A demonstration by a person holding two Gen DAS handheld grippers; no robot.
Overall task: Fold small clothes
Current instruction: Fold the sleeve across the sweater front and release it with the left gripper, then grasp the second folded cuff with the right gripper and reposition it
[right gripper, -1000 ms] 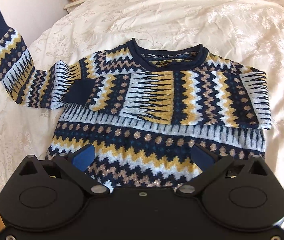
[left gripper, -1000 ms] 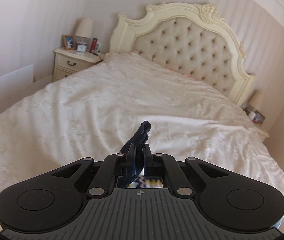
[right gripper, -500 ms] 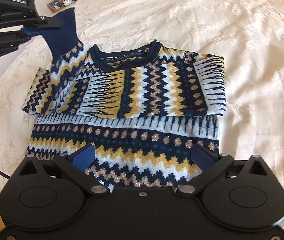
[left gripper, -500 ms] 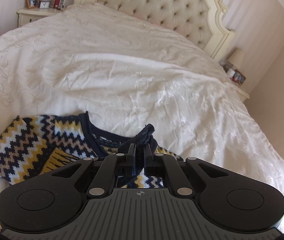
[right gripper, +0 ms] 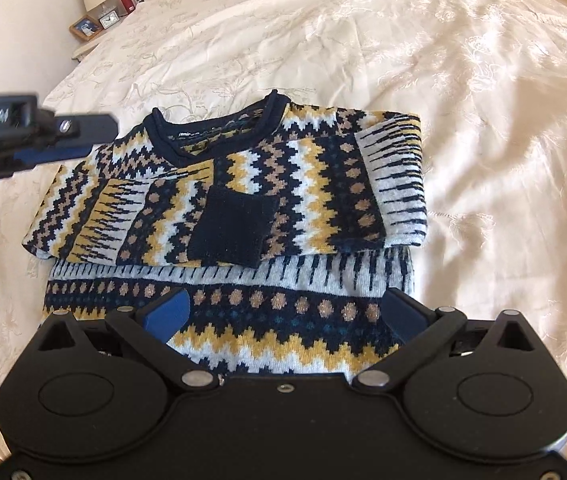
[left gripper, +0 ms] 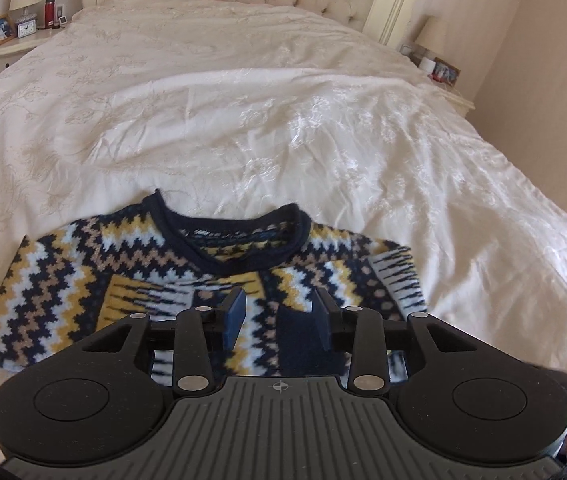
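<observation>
While both sleeves lie folded across the sweater point(right gripper: 243, 184), left tongs point(left gripper: 279, 316) and right tongs point(right gripper: 287, 312) apart, apparently empty.

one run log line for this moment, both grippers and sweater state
left gripper: open, above navy cuff | right gripper: open, over hem | sweater: flat on bed, both sleeves folded across chest

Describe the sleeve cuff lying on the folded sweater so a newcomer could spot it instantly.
Start at the cream bedspread, then find the zigzag-patterned sweater spread on it. Both sleeves are folded across its chest; the cuff is the plain navy rectangle at the centre, the only unpatterned patch there.
</observation>
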